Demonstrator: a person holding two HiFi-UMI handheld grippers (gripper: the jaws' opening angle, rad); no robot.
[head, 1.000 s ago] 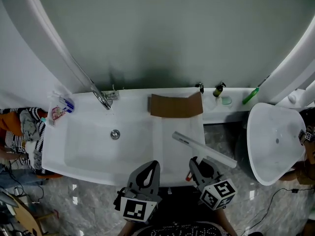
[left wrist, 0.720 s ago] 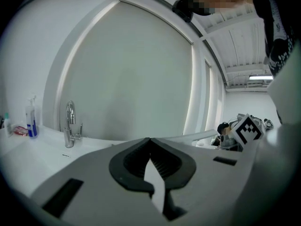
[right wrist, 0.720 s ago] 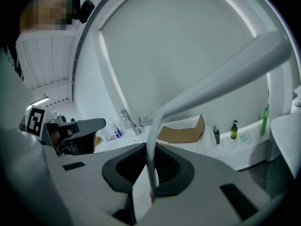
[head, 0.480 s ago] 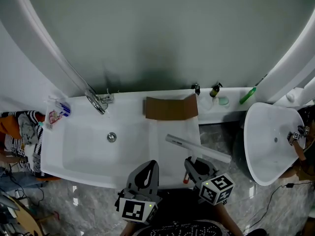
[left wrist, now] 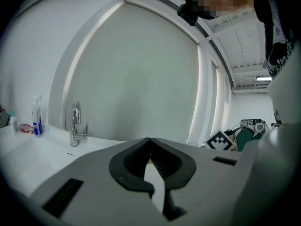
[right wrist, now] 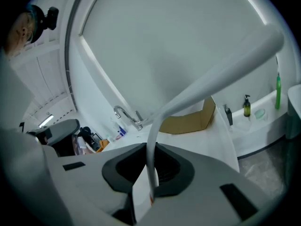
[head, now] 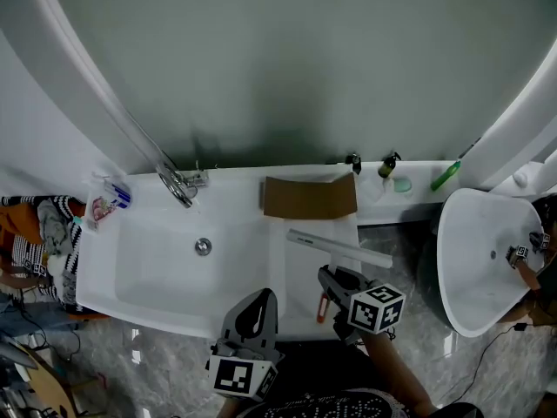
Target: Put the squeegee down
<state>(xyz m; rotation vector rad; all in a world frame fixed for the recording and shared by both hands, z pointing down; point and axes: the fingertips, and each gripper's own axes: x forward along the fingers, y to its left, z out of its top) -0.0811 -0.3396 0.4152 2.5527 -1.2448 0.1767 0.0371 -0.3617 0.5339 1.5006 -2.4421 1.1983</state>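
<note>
The squeegee [head: 339, 246] is a long white blade on a thin handle, hanging just over the white counter [head: 291, 277] in front of a brown cardboard piece [head: 309, 197]. My right gripper [head: 325, 274] is shut on its handle. In the right gripper view the handle [right wrist: 151, 166] runs up from between the jaws to the blade [right wrist: 221, 74]. My left gripper [head: 264, 296] hovers at the counter's front edge. Its jaws meet at the tips with nothing between them, as the left gripper view [left wrist: 150, 145] shows.
A sink basin [head: 157, 273] with drain and a chrome faucet [head: 178, 184] fills the counter's left half. Small bottles [head: 387, 164] and a green item [head: 444, 176] stand on the back ledge at right. A white bowl-shaped fixture [head: 483, 259] sits to the right. Toiletries [head: 109, 194] lie at far left.
My right gripper has carried the squeegee left and away from me toward the cardboard and lower over the counter; the blade has turned flatter. The left gripper has hardly moved.
</note>
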